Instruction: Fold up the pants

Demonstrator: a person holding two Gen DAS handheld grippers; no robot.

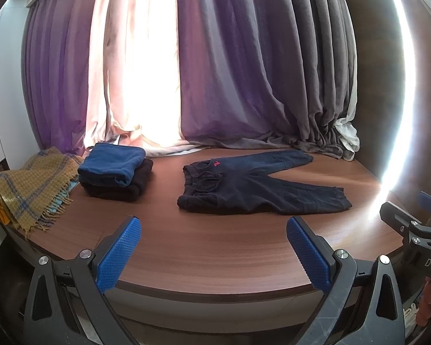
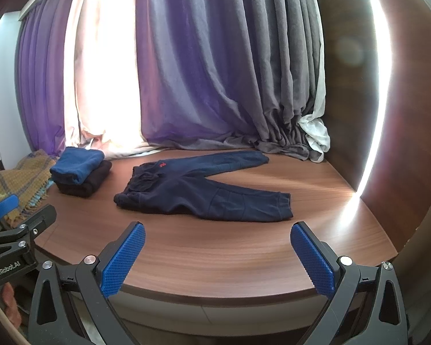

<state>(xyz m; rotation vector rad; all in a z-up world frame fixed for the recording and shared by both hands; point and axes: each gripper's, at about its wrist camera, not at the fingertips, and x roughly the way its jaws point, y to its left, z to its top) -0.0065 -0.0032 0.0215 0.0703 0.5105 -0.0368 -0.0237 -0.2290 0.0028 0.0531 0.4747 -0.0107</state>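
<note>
Pants lie spread flat and unfolded on the tabletop; both the left gripper and right gripper hover with fingers wide apart, so folding seems not yet begun.

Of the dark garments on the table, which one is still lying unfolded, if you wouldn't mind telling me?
The navy pants with the small red mark at the waistband lie spread flat, legs apart. The blue piece and the dark piece under it are folded and stacked.
</note>
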